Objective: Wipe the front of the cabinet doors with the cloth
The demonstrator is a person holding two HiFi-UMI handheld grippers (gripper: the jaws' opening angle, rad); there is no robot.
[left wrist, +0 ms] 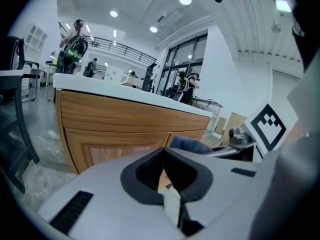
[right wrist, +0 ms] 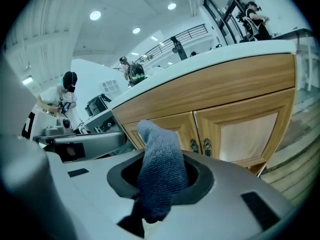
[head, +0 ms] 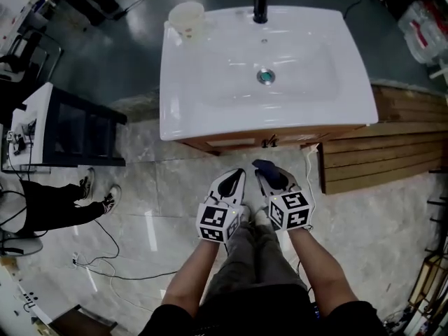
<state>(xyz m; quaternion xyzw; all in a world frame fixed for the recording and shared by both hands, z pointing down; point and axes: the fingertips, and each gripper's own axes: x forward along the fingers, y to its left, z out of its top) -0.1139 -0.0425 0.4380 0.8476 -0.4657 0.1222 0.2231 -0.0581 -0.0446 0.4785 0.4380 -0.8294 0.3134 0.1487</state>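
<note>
A wooden cabinet with two panelled doors (right wrist: pixel 240 134) stands under a white sink (head: pixel 210 110). Dark handles (right wrist: pixel 200 145) sit where the doors meet. My right gripper (head: pixel 271 178) is shut on a dark blue cloth (right wrist: pixel 160 169), which sticks up out of its jaws a short way in front of the doors. The cloth (head: pixel 269 172) also shows in the head view, just below the cabinet front (head: pixel 238 143). Beside it, my left gripper (head: pixel 234 182) is shut with nothing in it. In the left gripper view the left door (left wrist: pixel 115 144) lies ahead.
A cup (head: pixel 187 16) and a black tap (head: pixel 260 5) are on the sink. Wooden planks (head: pixel 381 152) lie to the right of the cabinet. At the left are a black-and-white cart (head: pixel 63 128), a person's legs (head: pixel 70 205) and floor cables (head: pixel 105 257).
</note>
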